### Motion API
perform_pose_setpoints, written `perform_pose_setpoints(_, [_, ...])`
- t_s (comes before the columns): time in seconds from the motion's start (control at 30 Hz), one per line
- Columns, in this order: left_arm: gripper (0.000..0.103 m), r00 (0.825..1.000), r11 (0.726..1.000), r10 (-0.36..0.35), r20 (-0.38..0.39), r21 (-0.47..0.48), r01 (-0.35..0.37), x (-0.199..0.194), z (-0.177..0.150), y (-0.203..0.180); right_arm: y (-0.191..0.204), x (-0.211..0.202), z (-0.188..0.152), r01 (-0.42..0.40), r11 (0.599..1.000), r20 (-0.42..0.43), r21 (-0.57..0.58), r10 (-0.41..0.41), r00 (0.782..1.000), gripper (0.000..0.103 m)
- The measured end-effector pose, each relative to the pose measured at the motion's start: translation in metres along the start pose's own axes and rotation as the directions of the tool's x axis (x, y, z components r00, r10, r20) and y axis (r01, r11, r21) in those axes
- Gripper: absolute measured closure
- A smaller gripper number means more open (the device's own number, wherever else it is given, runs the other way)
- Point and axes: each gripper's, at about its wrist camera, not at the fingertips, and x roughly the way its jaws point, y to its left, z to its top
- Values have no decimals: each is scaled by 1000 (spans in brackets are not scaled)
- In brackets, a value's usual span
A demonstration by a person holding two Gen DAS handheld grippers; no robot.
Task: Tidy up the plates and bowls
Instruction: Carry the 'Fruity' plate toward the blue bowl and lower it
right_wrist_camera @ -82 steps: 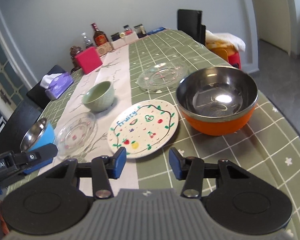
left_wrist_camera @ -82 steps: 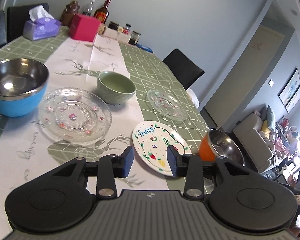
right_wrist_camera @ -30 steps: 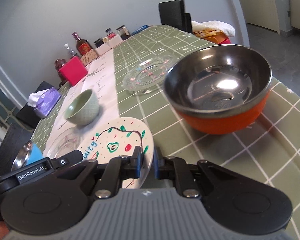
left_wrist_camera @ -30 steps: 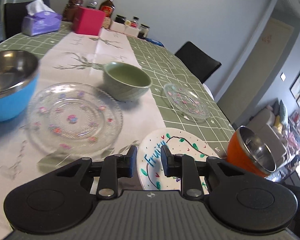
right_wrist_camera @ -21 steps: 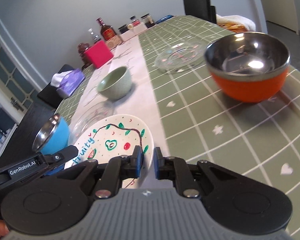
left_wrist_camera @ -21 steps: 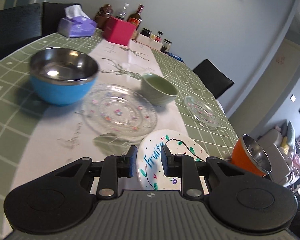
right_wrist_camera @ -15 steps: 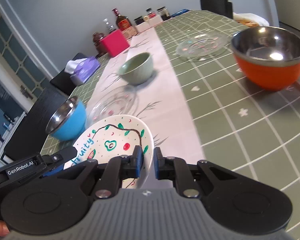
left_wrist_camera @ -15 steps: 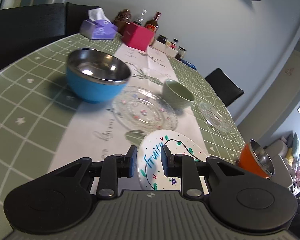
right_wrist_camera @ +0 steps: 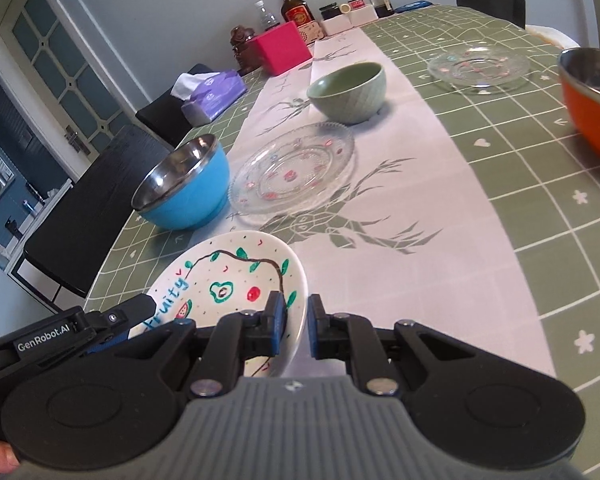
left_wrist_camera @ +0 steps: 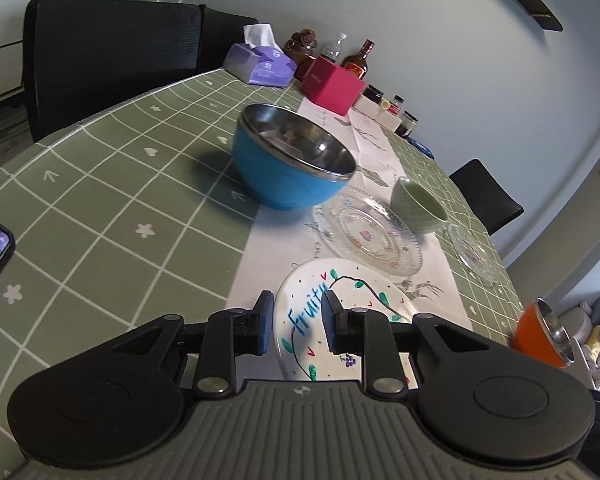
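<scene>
While both claws, left claw [left_wrist_camera: 295, 322], right claw [right_wrist_camera: 297, 328], pinch the fruity plate [right_wrist_camera: 228, 280] (lifted), blue bowl [right_wrist_camera: 184, 184], glass plate [right_wrist_camera: 294, 168] ahead.

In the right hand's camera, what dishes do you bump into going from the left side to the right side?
Blue bowl → big glass plate → green bowl → small glass plate → orange bowl. The painted fruity plate, gripped near the camera, is left out.

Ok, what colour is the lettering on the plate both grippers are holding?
Blue, on the white plate; clearest in the left wrist view.
</scene>
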Motion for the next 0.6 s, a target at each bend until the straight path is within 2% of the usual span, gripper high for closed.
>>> perform_pose_setpoints(0.47, [75,999,1000,24,-33,-10,-25,7,-12,16,5,18,-8,20,999,-44,-30,-21,999,92])
perform_pose_setpoints(0.6, [75,998,998,50,-25,44,-49,7,-15,10,5,16,-9,18,999,-44,-33,-20,999,92])
